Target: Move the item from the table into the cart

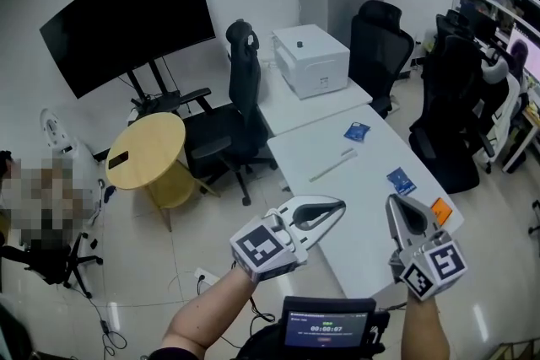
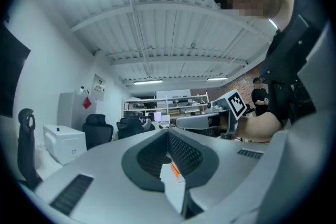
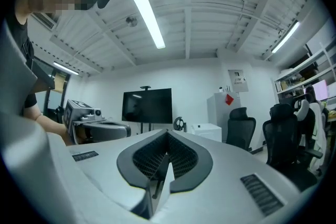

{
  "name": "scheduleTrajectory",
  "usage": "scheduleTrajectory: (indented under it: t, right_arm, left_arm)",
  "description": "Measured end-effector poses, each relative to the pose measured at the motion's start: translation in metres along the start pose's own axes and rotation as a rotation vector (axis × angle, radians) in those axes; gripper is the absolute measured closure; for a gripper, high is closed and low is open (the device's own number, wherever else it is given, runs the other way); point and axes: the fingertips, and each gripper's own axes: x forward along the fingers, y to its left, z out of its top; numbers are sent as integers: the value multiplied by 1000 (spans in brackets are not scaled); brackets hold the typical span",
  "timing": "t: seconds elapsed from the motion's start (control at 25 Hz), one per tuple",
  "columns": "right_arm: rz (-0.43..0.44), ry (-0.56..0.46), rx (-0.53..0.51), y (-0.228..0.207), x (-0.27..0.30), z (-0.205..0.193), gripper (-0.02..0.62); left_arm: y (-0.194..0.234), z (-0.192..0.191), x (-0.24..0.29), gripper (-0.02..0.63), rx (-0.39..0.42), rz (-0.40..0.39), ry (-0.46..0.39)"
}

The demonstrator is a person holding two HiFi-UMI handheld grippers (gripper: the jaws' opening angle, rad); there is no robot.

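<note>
Approach stage, hovering by the counter (image 1: 363, 181) with left tongs (image 1: 342, 205) and right tongs (image 1: 391, 201) pressed together, empty, needing one pair spreading before straddling the blue packet (image 1: 401, 180).

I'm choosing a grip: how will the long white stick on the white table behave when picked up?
The white stick looks thin, so probably light. It lies flat on the smooth table, so it may slide when nudged. Stiff or bendy, I cannot tell.

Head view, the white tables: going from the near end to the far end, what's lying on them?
orange item → near blue packet → far blue packet → white printer
</note>
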Motion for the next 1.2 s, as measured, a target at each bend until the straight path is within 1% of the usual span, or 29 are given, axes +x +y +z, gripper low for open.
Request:
scheduleTrajectory:
  t: [0.08,0.2,0.28,0.36,0.44,0.52,0.6,0.72,0.8,0.92,1.08,1.12,1.16,1.2]
  right_arm:
    - [10,1,-3,-8,21,-1,586]
    - [10,15,-11,-20,62,-9,586]
    - [8,26,-6,-21,97,-15,586]
    - [-8,35,-20,-19,136,-18,586]
    - [-40,39,-33,-15,181,-22,586]
    - [-83,46,-34,-6,229,-30,586]
    - [-137,44,-10,8,279,-38,551]
    - [-232,29,9,24,347,-47,551]
    - [-278,47,9,21,386,-57,551]
    - [-329,106,17,3,428,-71,551]
    - [-393,142,52,-44,469,-84,550]
    - [-401,144,62,-56,479,-90,511]
    - [-407,145,68,-70,489,-95,491]
    - [-415,148,73,-84,497,-99,491]
  left_arm:
    - [22,-10,7,604,-8,7,22]
    - [62,-22,14,604,-24,1,24]
    - [95,-30,14,604,-27,-17,33]
    - [127,-34,7,604,-19,-54,27]
    - [163,-31,-7,604,-20,-103,-5]
    - [208,-34,-27,604,-30,-146,-28]
    - [259,-43,-53,604,-38,-181,-28]
    - [331,-55,-95,603,-34,-235,-32]
    - [372,-62,-110,603,-28,-261,-36]
    - [419,-69,-110,603,-43,-294,-32]
    - [471,-70,-76,600,-49,-345,-22]
    - [484,-74,-64,600,-52,-356,-18]
    - [498,-78,-51,600,-55,-363,-11]
    - [512,-82,-37,600,-58,-364,-1]
